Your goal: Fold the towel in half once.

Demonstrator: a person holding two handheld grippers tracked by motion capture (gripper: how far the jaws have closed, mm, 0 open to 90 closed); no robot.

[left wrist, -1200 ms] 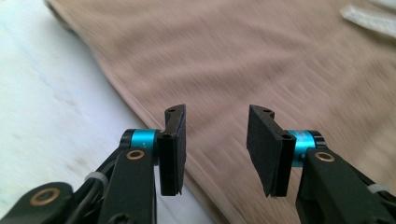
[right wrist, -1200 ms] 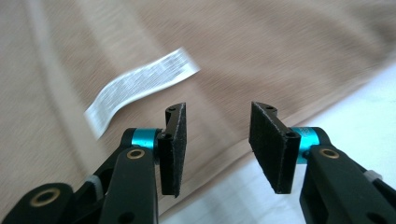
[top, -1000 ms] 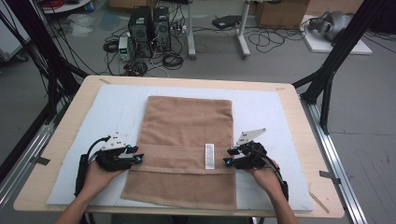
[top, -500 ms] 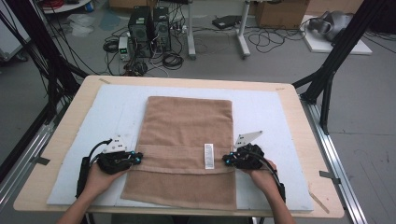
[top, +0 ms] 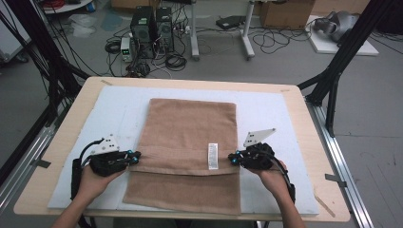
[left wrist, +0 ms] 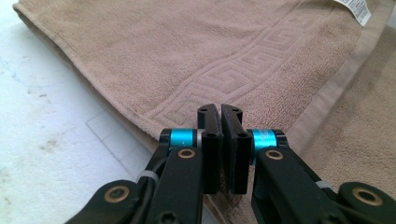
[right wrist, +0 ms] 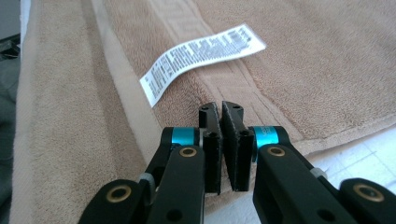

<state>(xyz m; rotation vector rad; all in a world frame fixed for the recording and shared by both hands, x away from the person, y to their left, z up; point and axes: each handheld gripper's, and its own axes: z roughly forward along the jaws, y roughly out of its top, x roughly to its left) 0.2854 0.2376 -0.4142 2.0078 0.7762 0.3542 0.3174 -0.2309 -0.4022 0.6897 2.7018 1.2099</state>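
Towel [top: 190, 156] lies flat on the white mat [top: 266, 109], long axis running away from me | folded edge crosses between my hands | left gripper [top: 134, 157] pinches its left end, right gripper [top: 233, 158] its right end, both jaws closed tight on cloth | label [top: 213, 156] nearer the right gripper | I judge: lift both ends together.

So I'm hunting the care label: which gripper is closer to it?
The right gripper; the white label lies just beside it, far from the left gripper.
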